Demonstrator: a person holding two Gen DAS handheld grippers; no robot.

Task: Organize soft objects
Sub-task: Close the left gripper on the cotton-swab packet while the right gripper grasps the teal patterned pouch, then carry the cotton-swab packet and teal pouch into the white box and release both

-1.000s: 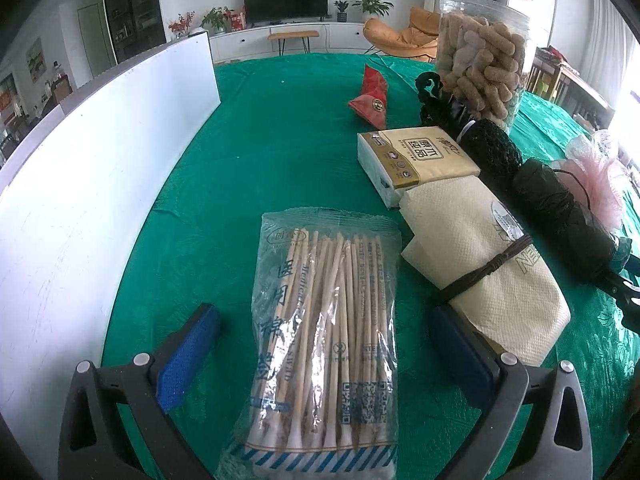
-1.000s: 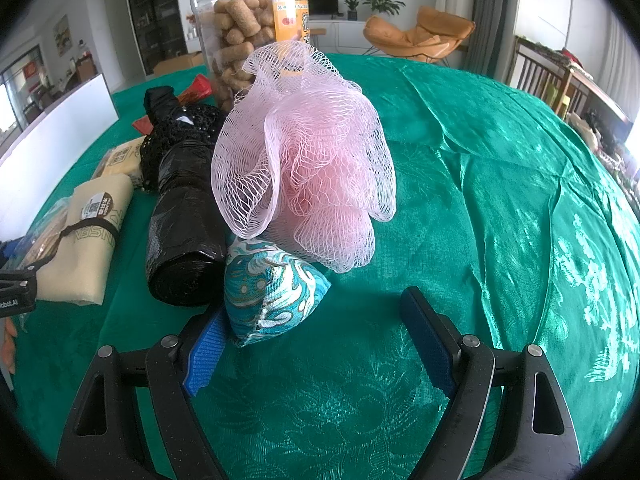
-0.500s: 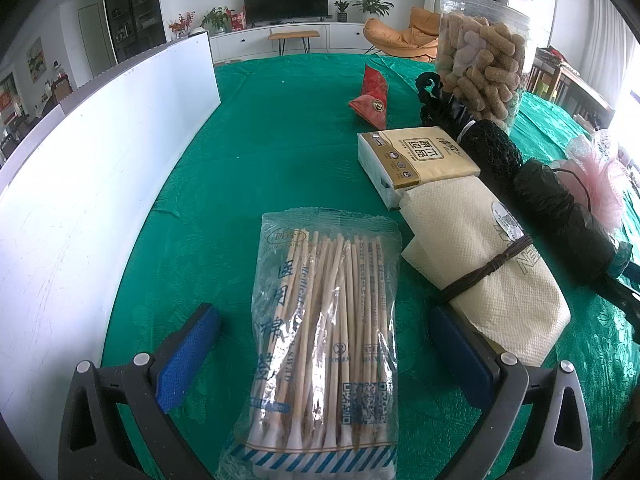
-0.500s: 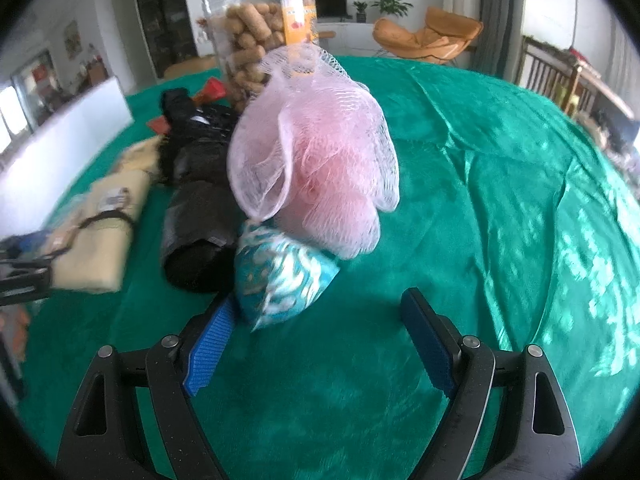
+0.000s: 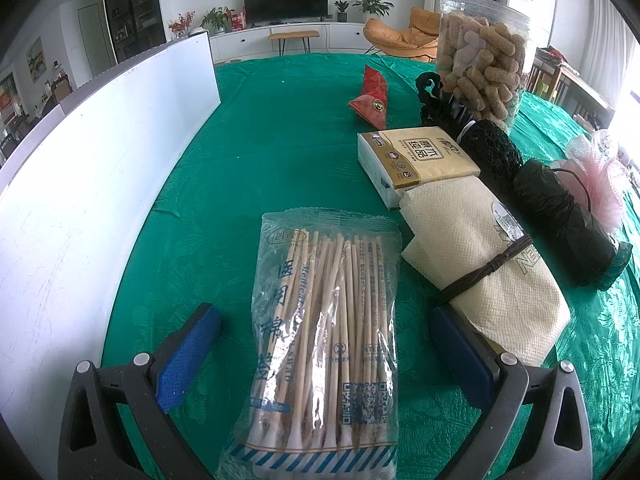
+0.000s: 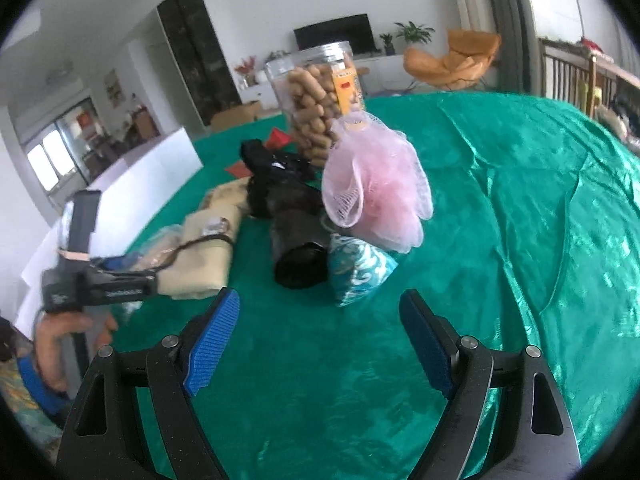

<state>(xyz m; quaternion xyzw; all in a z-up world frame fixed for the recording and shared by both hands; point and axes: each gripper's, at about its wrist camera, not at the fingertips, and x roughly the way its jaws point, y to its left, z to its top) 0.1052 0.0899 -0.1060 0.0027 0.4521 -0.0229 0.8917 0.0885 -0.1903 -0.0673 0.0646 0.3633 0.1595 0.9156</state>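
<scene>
One frilly pink mesh pouf (image 6: 376, 184)

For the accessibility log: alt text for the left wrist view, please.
Open left tongs straddle a clear bag of cotton swabs on a green tablecloth. To its right lie a tied beige cloth and a tissue pack.

Glossy green tablecloth (image 6: 520, 208), pink mesh puff (image 6: 376, 192) (netted), clear crinkly plastic swab packet (image 5: 326, 332)

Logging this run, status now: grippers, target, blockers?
Left gripper open, straddling cotton swab pack. Right gripper open, empty, short of teal pouch. Nothing between.
</scene>
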